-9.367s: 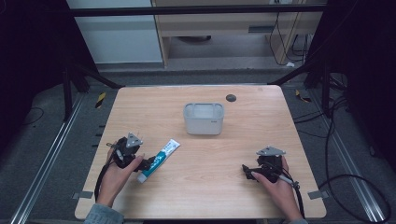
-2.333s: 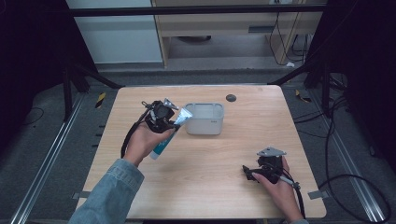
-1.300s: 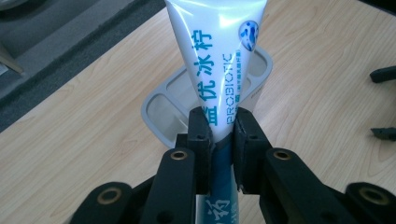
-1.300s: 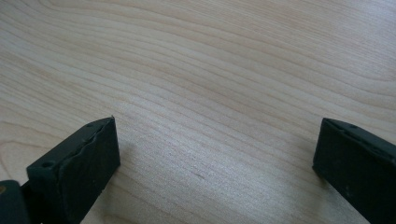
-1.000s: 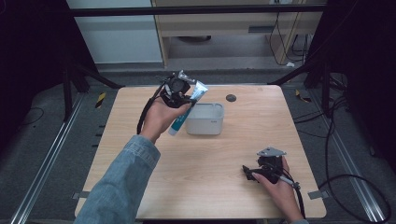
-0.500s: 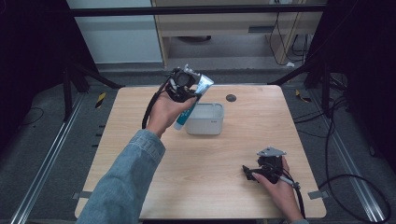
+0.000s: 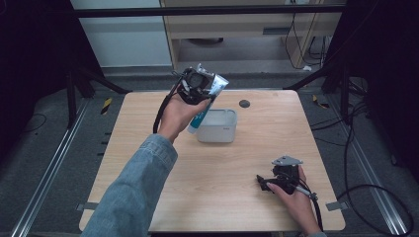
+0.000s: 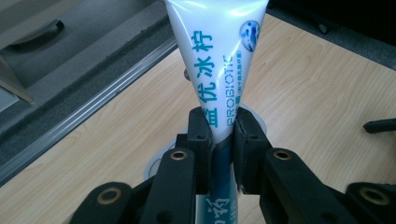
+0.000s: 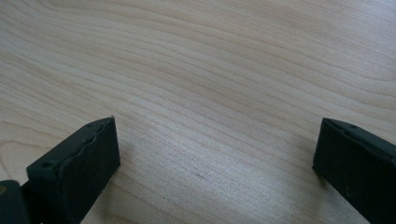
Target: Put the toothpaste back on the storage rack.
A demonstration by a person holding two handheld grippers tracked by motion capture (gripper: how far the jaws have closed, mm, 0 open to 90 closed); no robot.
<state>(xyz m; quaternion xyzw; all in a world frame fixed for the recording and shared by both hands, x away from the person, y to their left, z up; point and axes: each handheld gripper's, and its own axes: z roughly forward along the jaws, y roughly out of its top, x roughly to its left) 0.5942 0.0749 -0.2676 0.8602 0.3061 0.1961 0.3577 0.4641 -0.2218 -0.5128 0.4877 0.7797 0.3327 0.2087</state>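
A white plastic toothpaste tube (image 8: 219,60) with teal lettering stands clamped between the two black jaws of the left gripper (image 8: 221,140), its flat crimped end widening toward the far side. Beneath it lies a light wooden table (image 8: 322,88); grey flooring with a metal rail (image 8: 93,100) runs along the table's left edge.

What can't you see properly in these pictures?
- Tube: its lower end is hidden behind the left gripper in the left gripper view, and its top is cut by the edge.
- Inside the box: partly covered by the tube and hand, high view.
- Dark spot on the table: too small to name.
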